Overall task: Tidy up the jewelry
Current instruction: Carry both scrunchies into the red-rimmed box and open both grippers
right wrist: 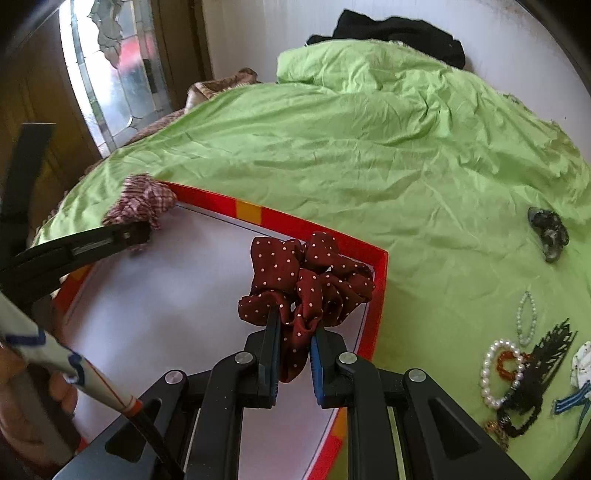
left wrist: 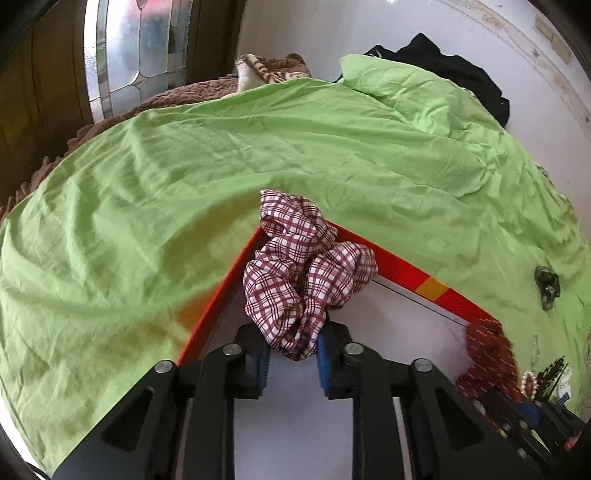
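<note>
Left tongs (left wrist: 293, 356) sat nearest the lens, blue pads clamped on the lower fold of the plaid scrunchie (left wrist: 303, 273); its bulk stood up ahead of the tips, over the far-left corner of the red-rimmed box lid (left wrist: 406, 267). Right tongs (right wrist: 295, 350) likewise pinched the maroon dotted scrunchie (right wrist: 306, 277), which rose ahead of the tips, just inside the lid's far-right corner. Neither scrunchie showed a clear long axis; both were bunched.

Judgement: both pieces hung over the white lid floor, so the next move was likely a release, 1 scrunchie per corner. Each hand was already at its own corner.

Still outside the lid, right of the right tongs on the green bedsheet (right wrist: 369, 147): pearl bracelet (right wrist: 496, 373), black comb (right wrist: 546, 354), dark hair claw (right wrist: 548, 232). Right hand nearer to these.

Surface was a rumpled bed. Leaded-glass door (right wrist: 110, 55) at far left, black garment (right wrist: 399, 29) at the far edge.
</note>
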The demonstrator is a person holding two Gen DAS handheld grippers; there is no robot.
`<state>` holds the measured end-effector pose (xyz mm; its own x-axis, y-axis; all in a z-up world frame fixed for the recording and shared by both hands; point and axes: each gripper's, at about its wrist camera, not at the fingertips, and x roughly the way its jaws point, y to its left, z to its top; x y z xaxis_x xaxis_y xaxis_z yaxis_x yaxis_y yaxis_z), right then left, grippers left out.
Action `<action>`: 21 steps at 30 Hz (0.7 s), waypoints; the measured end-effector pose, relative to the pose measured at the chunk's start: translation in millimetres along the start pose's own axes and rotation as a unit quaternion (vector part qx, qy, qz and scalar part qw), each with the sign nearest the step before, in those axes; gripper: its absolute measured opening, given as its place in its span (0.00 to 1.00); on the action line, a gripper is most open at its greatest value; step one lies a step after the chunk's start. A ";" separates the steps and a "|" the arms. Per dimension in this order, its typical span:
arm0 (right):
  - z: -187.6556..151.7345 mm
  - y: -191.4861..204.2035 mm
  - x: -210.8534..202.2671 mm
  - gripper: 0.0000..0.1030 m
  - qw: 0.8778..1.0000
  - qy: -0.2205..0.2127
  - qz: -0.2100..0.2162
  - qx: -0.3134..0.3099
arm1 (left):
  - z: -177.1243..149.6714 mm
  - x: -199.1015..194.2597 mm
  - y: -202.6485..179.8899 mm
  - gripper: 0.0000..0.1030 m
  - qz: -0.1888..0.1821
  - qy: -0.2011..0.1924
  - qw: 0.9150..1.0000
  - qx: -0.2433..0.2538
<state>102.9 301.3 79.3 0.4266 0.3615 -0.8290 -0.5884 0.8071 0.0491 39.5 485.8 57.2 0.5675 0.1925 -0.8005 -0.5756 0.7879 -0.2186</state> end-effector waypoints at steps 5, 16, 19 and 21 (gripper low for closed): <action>1.1 -6.1 2.6 0.45 1.000 0.000 0.011 0.018 | -1.7 -6.7 -7.2 0.50 -0.014 -0.016 1.000 0.013; -67.6 -25.7 -63.6 0.65 1.000 -0.016 -0.008 0.008 | -13.9 -35.9 -5.2 0.59 -0.074 -0.044 0.996 -0.002; -99.0 -46.3 -82.0 0.65 0.999 -0.012 -0.021 0.029 | -23.6 -50.6 -18.8 0.60 -0.073 -0.066 0.995 0.023; -117.6 -64.4 -94.1 0.65 0.998 -0.010 -0.032 0.049 | -30.6 -58.2 -28.6 0.60 -0.072 -0.076 0.994 0.039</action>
<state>19.9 160.4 88.7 0.4749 0.3156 -0.8215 -0.4898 0.8704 0.0512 4.9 434.1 92.9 0.7258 0.1557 -0.6700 -0.4381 0.8556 -0.2758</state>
